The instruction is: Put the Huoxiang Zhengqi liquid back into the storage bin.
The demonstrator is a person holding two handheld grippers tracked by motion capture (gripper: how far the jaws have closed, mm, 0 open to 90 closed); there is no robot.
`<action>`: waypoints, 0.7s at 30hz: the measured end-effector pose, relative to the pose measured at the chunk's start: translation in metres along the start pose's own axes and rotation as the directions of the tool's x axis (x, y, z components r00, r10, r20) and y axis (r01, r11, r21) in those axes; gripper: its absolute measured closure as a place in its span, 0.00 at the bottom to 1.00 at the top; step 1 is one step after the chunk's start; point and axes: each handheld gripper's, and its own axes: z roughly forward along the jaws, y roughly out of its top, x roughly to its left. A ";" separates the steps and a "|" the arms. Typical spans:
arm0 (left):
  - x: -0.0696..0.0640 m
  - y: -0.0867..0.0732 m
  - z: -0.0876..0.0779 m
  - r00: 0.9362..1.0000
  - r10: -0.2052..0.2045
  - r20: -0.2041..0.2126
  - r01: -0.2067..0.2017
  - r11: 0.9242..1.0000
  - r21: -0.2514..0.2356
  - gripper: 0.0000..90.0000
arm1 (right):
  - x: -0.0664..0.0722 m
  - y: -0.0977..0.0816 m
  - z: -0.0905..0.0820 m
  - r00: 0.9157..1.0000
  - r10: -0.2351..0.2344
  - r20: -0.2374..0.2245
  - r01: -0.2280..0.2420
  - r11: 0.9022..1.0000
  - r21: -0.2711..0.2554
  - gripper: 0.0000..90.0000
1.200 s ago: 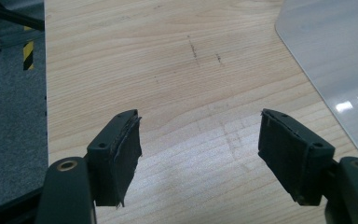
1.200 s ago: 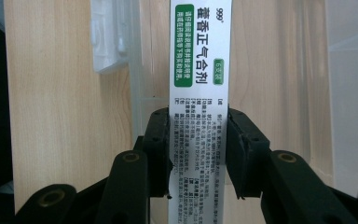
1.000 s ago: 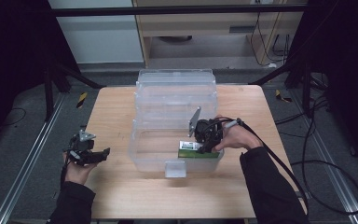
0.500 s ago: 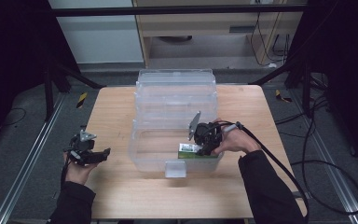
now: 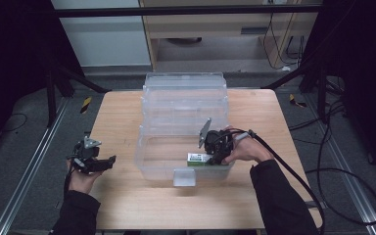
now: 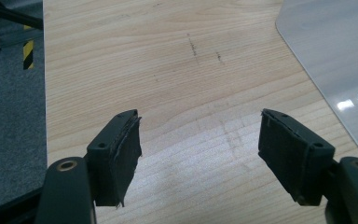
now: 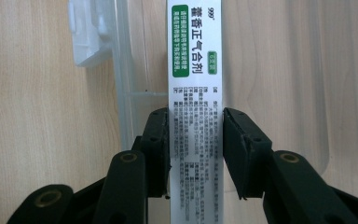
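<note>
Work in hand: a white-and-green medicine box (image 5: 198,159) going into the clear plastic bin (image 5: 162,157) that sits mid-counter, its lid (image 5: 183,81) thrown open toward the far edge.

Right hand-held gripper (image 5: 214,155): reaches down inside the bin, at the near right corner of it. In the right gripper view the box (image 7: 195,93) stands lengthwise between the two black jaws. The left pad presses its long side. The right pad sits at the other side, with what looks like a thin sliver of gap, so I read it as a grip, though a light one.

Box position: low in the bin, close along the near wall and above the latch tab (image 5: 183,177). Whether it rests on the bin floor or hangs just above it, I cannot tell; the clear walls blur that.

Left hand-held gripper (image 5: 108,162): near the counter's (image 5: 127,205) left edge, well apart from the bin. Jaws wide apart with nothing between them; the left gripper view shows bare wood and a corner of the bin (image 6: 335,60).

Progress, as judged: carrying and lowering look done or nearly so. Left to do: let go of the box, lift the right hand-held gripper clear of the bin walls, and probably swing the lid shut.
</note>
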 end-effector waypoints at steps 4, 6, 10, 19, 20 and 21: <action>0.000 0.000 0.000 1.000 0.001 -0.002 -0.001 1.000 0.000 0.32 | 0.000 -0.004 -0.008 1.000 0.025 0.010 -0.025 0.999 -0.034 0.70; 0.000 0.000 0.000 1.000 -0.001 -0.002 0.001 1.000 0.001 0.32 | 0.000 -0.006 -0.014 0.999 0.042 0.011 -0.041 0.997 -0.069 0.70; 0.000 0.000 0.000 1.000 0.001 0.000 -0.001 1.000 0.002 0.32 | 0.004 -0.011 -0.028 0.997 0.069 0.032 -0.065 0.991 -0.117 0.69; -0.001 0.001 0.000 1.000 0.003 0.002 -0.003 1.000 0.001 0.32 | 0.011 -0.023 -0.048 0.991 0.111 0.075 -0.093 0.973 -0.211 0.66; -0.001 0.001 0.000 1.000 0.003 0.002 -0.003 1.000 0.002 0.32 | 0.012 -0.023 -0.049 0.991 0.114 0.075 -0.095 0.971 -0.219 0.66; -0.001 0.001 0.000 1.000 0.002 0.003 -0.002 1.000 0.003 0.32 | 0.013 -0.024 -0.050 0.990 0.120 0.080 -0.099 0.969 -0.226 0.67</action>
